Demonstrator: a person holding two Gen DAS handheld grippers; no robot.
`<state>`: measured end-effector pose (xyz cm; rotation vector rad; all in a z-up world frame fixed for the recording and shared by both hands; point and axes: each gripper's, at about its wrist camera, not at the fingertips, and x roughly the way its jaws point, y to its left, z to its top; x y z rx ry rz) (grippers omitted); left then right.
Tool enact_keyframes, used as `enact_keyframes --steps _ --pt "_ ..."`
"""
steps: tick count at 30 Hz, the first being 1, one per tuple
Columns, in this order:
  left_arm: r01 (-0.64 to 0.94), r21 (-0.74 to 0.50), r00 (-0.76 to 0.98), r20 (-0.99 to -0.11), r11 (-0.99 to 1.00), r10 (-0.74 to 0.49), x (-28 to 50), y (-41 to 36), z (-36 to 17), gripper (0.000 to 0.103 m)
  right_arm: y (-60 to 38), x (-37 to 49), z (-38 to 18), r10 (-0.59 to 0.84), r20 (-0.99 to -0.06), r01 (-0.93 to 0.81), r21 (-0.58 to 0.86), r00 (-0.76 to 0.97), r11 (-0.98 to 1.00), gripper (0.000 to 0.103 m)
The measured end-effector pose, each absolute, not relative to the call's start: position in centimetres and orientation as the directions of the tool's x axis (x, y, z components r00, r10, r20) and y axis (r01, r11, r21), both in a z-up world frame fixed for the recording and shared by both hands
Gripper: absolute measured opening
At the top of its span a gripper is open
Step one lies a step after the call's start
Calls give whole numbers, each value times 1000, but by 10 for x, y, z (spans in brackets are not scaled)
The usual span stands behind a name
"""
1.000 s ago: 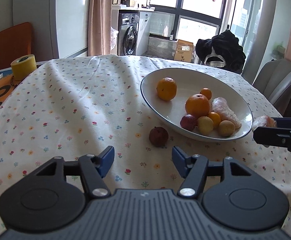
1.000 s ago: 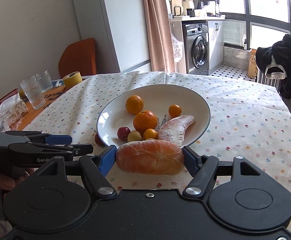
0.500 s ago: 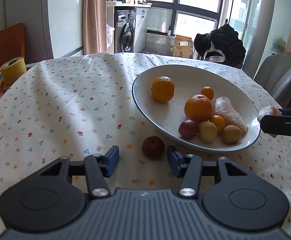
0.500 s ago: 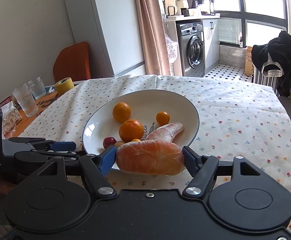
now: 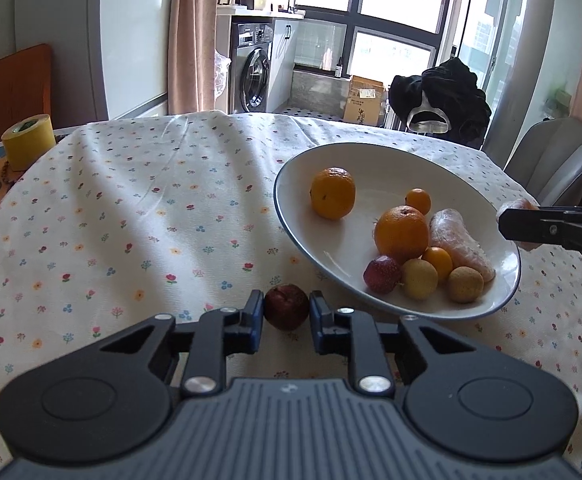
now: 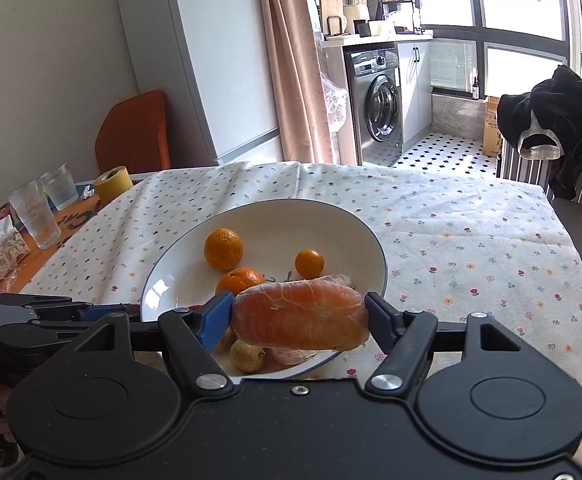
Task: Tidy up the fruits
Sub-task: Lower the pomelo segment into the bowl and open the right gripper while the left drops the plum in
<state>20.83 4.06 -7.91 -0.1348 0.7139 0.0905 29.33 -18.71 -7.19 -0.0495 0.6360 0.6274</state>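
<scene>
Left hand-held gripper down low on the desk, blue pads narrowed in on either side of a dark red fruit; looks like touching or very nearly, can't tell if actually squeezing; fruit sitting on the flowered cloth just outside the near rim of the white bowl.

Right hand-held gripper clamped on a peeled pomelo segment, held crosswise between the pads, hovering over the near edge of the bowl.

Inside the bowl: 2 oranges, a small kumquat, another peeled segment, 1 red fruit, a few yellowish round ones bunched at the near side.

Further out: yellow tape roll at the far left desk edge; 2 glasses beside it in the right wrist view.
</scene>
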Motion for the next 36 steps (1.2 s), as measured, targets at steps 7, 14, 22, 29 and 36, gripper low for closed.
enact_keyframes --steps 7,14,22,29,36 --pt "-152 -82 771 -633 985 67 203 48 -62 22 -182 303 -71 542 -559 -566 150 628 811 68" --pt "-132 -71 797 -601 989 63 208 39 -43 22 -178 305 -67 563 -520 -590 133 642 796 74" --pt "-86 -71 808 -589 994 28 223 23 -38 22 -193 300 -69 565 -534 -576 167 629 800 75" --pt "-60 -87 816 -578 994 -1 232 13 -37 22 -203 290 -67 567 -533 -573 175 629 800 79" --pt "-91 -117 817 -576 989 7 235 15 -33 27 -209 283 -67 561 -532 -565 176 634 806 83"
